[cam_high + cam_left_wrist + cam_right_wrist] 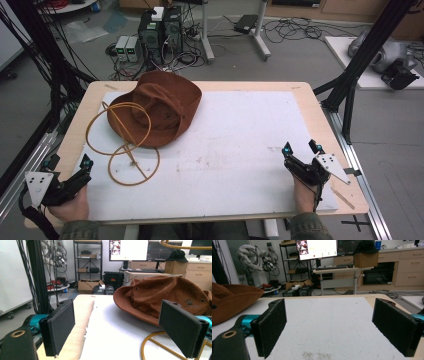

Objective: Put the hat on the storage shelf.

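Both grippers rest at the near table corners, left gripper (70,167) and right gripper (301,148) with jaws spread and empty, leaving free approach to the brown hat (157,107) lying at far left, overlapping the yellow wire stand (125,150).

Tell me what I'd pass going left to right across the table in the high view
Left gripper → yellow wire stand → brown hat → bare white mat → right gripper.
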Demonstrator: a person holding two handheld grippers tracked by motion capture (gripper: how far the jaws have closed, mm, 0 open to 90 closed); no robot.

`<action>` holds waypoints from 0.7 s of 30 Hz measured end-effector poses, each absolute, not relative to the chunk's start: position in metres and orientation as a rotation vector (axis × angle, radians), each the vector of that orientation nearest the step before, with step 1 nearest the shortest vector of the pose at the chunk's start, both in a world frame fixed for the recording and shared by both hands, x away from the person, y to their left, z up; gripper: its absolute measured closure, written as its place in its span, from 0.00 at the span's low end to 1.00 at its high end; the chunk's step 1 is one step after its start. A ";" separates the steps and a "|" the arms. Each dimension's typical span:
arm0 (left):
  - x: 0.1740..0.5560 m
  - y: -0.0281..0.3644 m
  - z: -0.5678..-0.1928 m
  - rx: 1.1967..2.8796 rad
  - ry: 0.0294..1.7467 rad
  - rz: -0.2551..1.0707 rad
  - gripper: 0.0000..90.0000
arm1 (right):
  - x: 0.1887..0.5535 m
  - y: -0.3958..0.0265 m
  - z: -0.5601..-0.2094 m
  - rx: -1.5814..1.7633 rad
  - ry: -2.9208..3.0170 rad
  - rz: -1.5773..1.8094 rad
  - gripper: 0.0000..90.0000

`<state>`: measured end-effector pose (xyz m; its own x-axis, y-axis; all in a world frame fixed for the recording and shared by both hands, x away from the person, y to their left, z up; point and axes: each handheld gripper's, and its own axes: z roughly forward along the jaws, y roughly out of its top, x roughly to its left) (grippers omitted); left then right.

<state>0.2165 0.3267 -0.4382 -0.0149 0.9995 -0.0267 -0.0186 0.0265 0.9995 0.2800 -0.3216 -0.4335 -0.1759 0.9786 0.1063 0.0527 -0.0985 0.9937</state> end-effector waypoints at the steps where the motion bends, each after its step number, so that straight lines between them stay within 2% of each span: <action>1: 0.217 0.325 -0.438 1.173 1.213 1.209 0.16 | 0.280 -0.321 -0.433 1.226 1.325 1.397 0.13; 21: 0.216 0.325 -0.438 1.169 1.213 1.206 0.16 | 0.282 -0.321 -0.434 1.242 1.334 1.414 0.13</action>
